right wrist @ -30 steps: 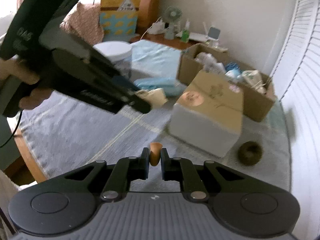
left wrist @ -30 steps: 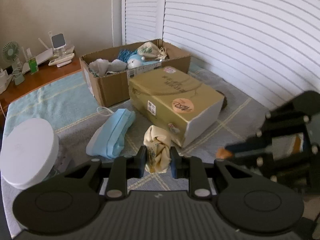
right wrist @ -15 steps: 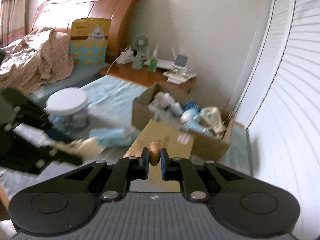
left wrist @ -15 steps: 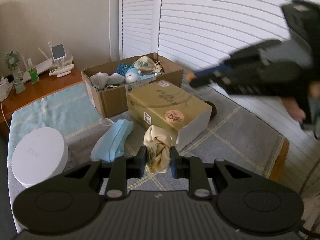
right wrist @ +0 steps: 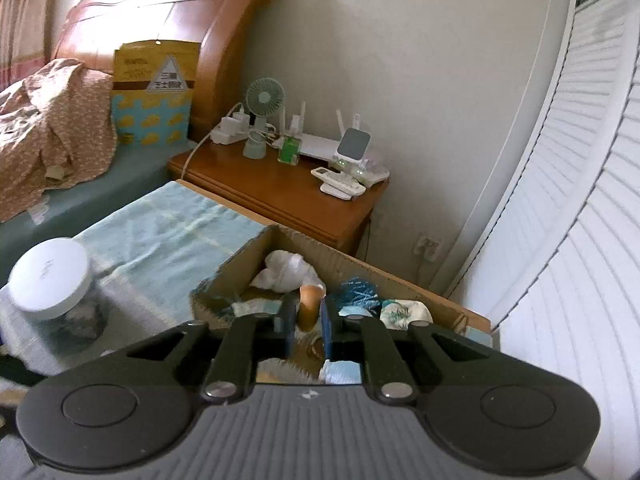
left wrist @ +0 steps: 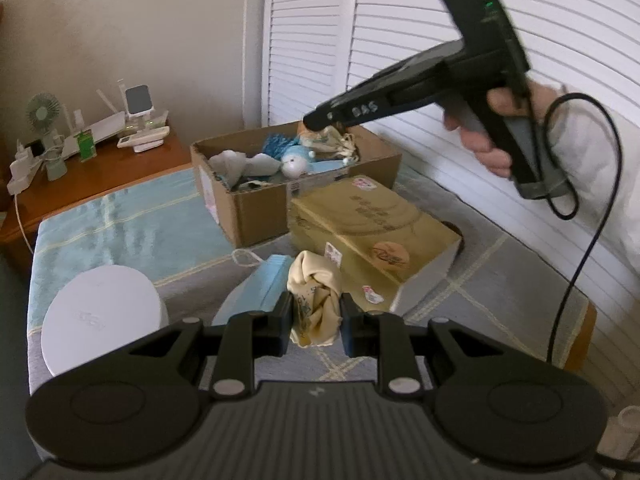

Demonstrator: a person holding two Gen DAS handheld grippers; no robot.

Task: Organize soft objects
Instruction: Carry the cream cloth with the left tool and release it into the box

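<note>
Hovering over the cardboard box point(right wrist: 360, 268) of soft toys, right claw point(right wrist: 307, 322) loosening around a small orange piece point(right wrist: 310, 306) for dropping, left claw point(left wrist: 314, 320) clamped on cream knotted cloth point(left wrist: 316, 300) awaiting its turn.

The left wrist camera looks down along its fingers across the bed toward the louvred doors point(left wrist: 400, 40). The right wrist camera hangs close above the cardboard box point(right wrist: 256, 248), facing the nightstand point(right wrist: 280, 196); both views share them.
</note>
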